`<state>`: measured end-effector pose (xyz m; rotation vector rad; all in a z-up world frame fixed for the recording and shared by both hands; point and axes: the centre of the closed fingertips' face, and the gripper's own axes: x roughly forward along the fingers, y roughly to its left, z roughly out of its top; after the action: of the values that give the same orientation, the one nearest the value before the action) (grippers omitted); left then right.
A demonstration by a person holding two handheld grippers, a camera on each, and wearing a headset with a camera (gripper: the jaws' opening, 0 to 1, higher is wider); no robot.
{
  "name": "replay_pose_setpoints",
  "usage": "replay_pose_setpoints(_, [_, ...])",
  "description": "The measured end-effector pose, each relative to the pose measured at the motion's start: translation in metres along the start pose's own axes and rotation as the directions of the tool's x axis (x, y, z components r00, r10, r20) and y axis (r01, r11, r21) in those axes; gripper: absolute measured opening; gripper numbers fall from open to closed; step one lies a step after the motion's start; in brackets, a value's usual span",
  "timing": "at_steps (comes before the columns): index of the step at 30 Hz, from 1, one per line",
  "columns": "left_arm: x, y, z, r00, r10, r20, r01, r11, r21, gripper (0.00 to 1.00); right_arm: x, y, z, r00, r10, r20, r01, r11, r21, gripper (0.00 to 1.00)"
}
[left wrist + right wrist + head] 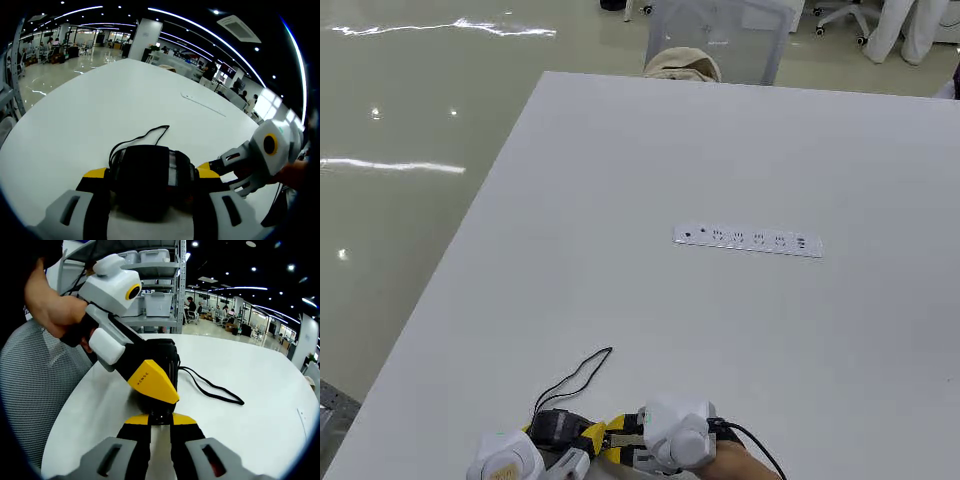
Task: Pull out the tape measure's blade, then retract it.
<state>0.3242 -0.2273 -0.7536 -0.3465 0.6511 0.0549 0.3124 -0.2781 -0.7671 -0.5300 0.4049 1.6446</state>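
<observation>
At the table's (pixel 720 150) near edge, the left gripper (pixel 151 172) clamps the tape (pixel 145 187) across its body; the right gripper (pixel 161 420), nearly closed, pinches its side

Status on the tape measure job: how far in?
Done: the left gripper is clamped across the tape measure, low over the table. In hand: the right gripper has its jaws closed at the case mouth, apparently on the blade tip. Left: no blade length is visibly out, so the pull and the retract both remain.
</observation>
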Motion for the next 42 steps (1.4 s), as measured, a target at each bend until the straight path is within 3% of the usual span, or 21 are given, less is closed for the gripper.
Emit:
replay_pose_setpoints(13, [0.0003, -0.0009, 0.0004, 1.0000, 0.003, -0.002, -0.003, 1.000, 0.004, 0.64, 0.0009, -0.0003, -0.0020, 1.0000, -0.004, -0.007, 0.004, 1.000, 0.015, 0.13])
replay_pose_setpoints(20, [0.0010, -0.0005, 0.0008, 0.9999, 0.010, -0.002, -0.010, 1.000, -0.023, 0.65, 0.0014, -0.0024, -0.0019, 0.9999, -0.015, -0.004, 0.015, 0.999, 0.034, 0.13])
replay_pose_setpoints(35, [0.0030, -0.0046, -0.0047, 0.9991, 0.002, -0.042, -0.003, 1.000, -0.006, 0.65, 0.0039, -0.0001, -0.0082, 0.9992, -0.027, -0.030, 0.029, 0.997, 0.073, 0.15])
replay_pose_setpoints(42, [0.0041, -0.0043, -0.0044, 0.9991, 0.006, -0.042, -0.008, 0.999, -0.034, 0.66, 0.0029, -0.0025, -0.0081, 0.9990, -0.037, -0.024, 0.039, 0.996, 0.078, 0.14])
